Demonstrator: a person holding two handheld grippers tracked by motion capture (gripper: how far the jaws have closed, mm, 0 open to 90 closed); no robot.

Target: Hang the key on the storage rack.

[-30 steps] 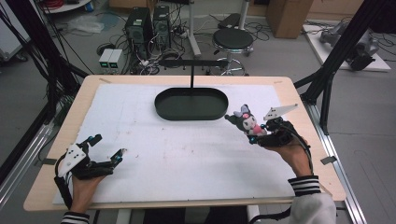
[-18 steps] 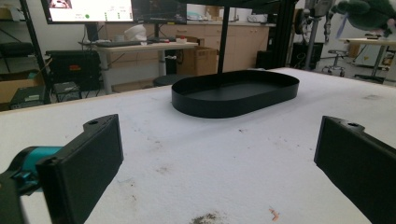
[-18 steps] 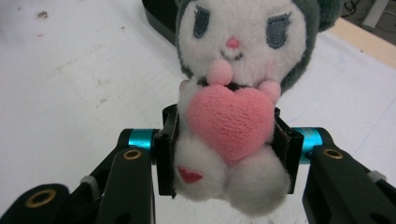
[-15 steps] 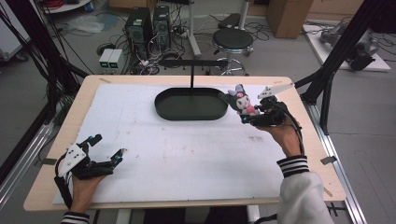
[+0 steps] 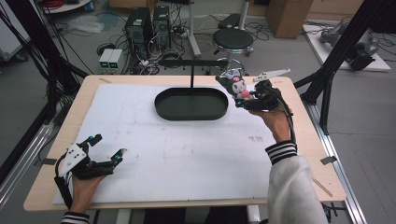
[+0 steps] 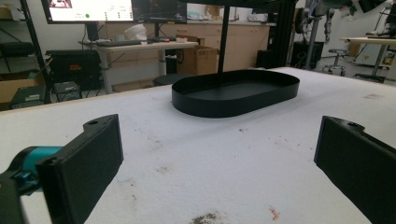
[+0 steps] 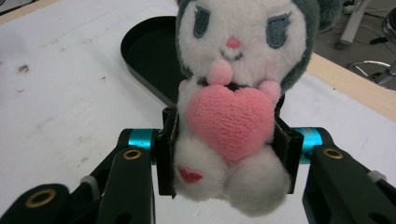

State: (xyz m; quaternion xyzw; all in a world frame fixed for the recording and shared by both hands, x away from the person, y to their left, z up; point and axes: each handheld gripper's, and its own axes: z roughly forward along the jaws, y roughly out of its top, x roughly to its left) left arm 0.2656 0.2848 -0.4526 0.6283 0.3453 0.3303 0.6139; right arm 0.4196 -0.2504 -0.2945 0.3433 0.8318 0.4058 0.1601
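Fingers (image 7: 169, 140) tight around plush toy (image 7: 233, 93)

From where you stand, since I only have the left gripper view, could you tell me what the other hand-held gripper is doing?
Observer: The right hand-held gripper is clamped on a plush toy, held up beside the black tray's right end.
Operator: Thanks. How is the toy held?
Observer: The pads press its body from both sides, face toward the camera, a pink heart on its chest.
Operator: And my own gripper?
Observer: The left hand-held gripper rests open at the table's near left corner.
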